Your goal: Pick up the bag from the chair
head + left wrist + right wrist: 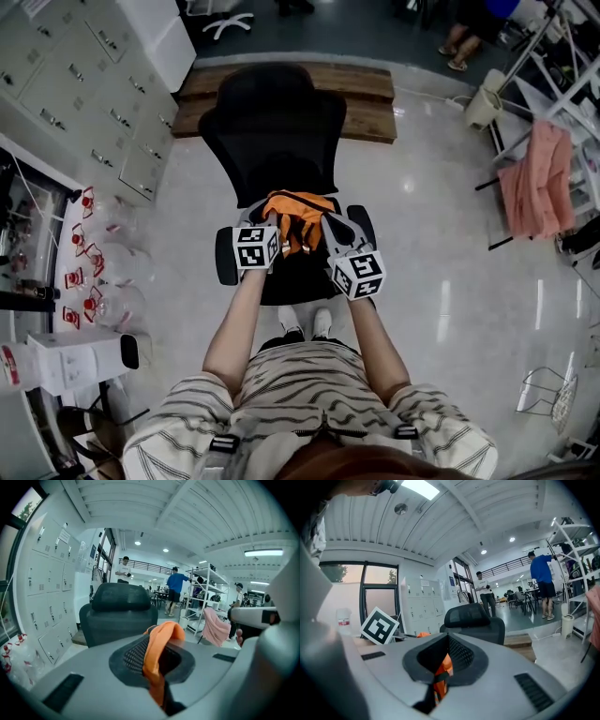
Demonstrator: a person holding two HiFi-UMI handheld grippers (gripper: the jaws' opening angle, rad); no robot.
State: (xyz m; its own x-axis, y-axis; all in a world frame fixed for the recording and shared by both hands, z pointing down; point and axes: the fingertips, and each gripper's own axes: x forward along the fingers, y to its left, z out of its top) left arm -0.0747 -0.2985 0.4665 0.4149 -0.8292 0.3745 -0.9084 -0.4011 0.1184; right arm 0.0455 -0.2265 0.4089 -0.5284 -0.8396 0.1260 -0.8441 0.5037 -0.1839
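The main risk is a slip. Each gripper pinches only a thin fold of the orange fabric bag [298,214], so the cloth could slide out if the bag's weight comes onto it suddenly or one side rises ahead of the other. Pulling the two grippers apart would strain the fold and could also free it. The bag could snag on the black mesh office chair [272,131] or on the black armrest pad [225,255] at the side. The chair might shift if the bag drags across the seat.

The bag hangs bunched between the two grippers, over the rear of the seat and just in front of the backrest. I cannot tell whether its underside is clear of the seat.

The left gripper [272,223] has its jaws closed on a strip of the orange fabric, which stands up between the dark pads in the left gripper view. The right gripper [330,227] is likewise clamped on an orange fold with a dark strap running through it.

Both bare forearms reach forward, almost parallel and close together. The grippers sit side by side with their marker cubes facing up, and the jaws point toward the backrest at about the same height.
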